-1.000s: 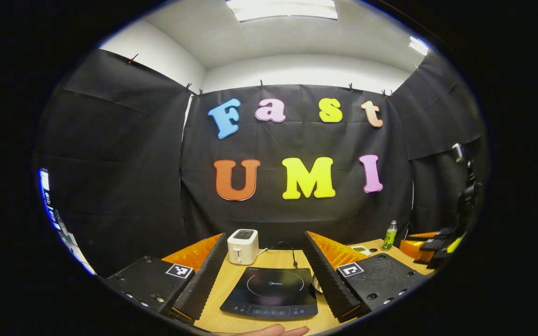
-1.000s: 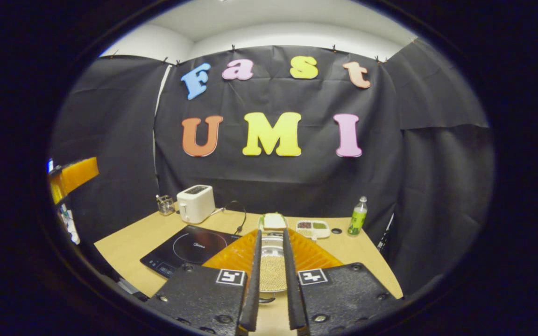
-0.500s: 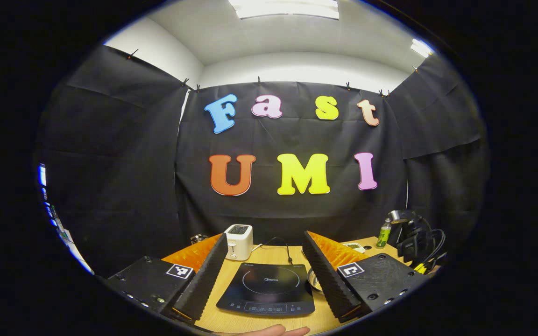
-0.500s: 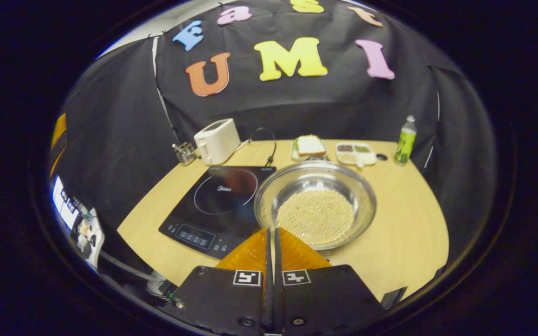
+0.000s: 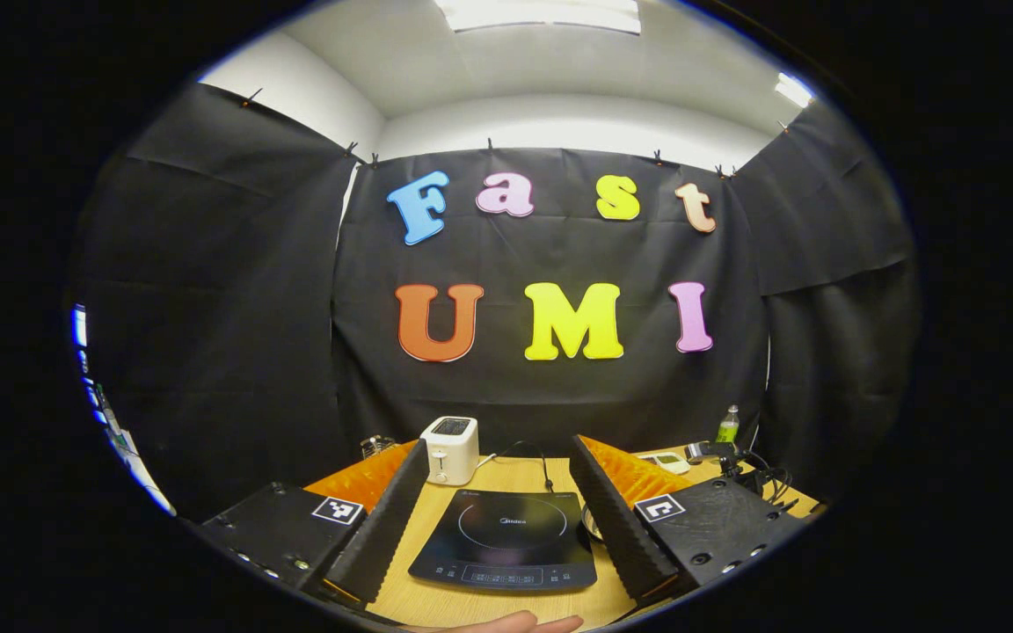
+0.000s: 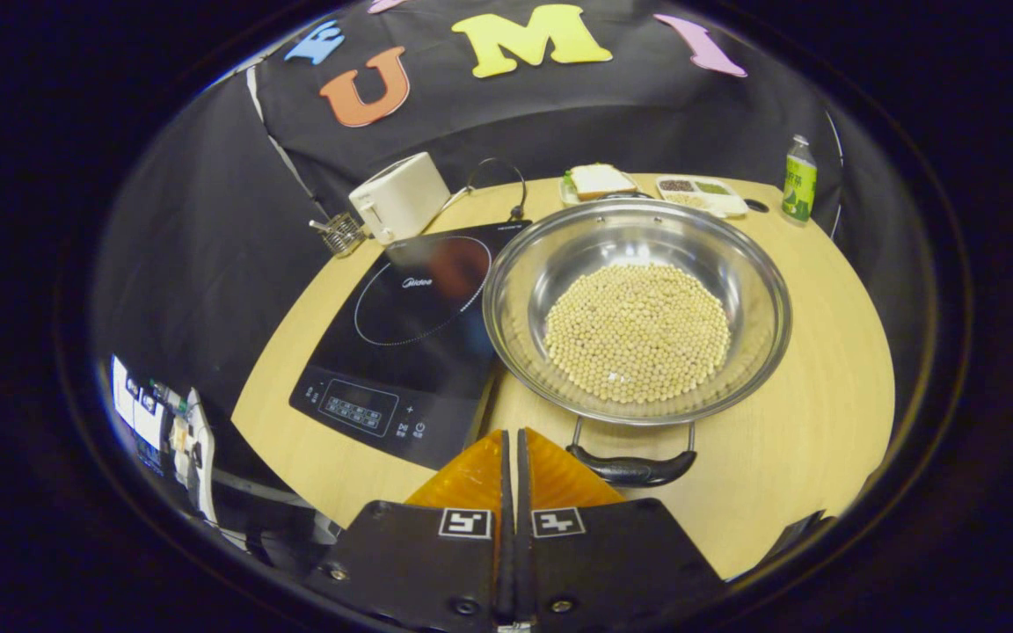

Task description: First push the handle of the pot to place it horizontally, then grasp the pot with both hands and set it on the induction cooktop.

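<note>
A: Where's the pot?
B: On the bench [image 6: 832,352], just right of the induction cooktop [image 6: 401,343]. The pot [image 6: 638,308] holds pale beans, its near handle [image 6: 634,470] lying flat.
A: And the jaws?
B: Right gripper [image 6: 511,440] pressed together, empty, beside that handle. Left gripper [image 5: 498,488] spread wide, framing the cooktop.

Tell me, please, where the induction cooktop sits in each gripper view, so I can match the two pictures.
Left gripper view: the induction cooktop lies low at centre, between that gripper's open fingers.
Right gripper view: it lies left of centre, beside the pot of beans.
Shared landmark: the white toaster, just beyond the cooktop's far left corner.
</note>
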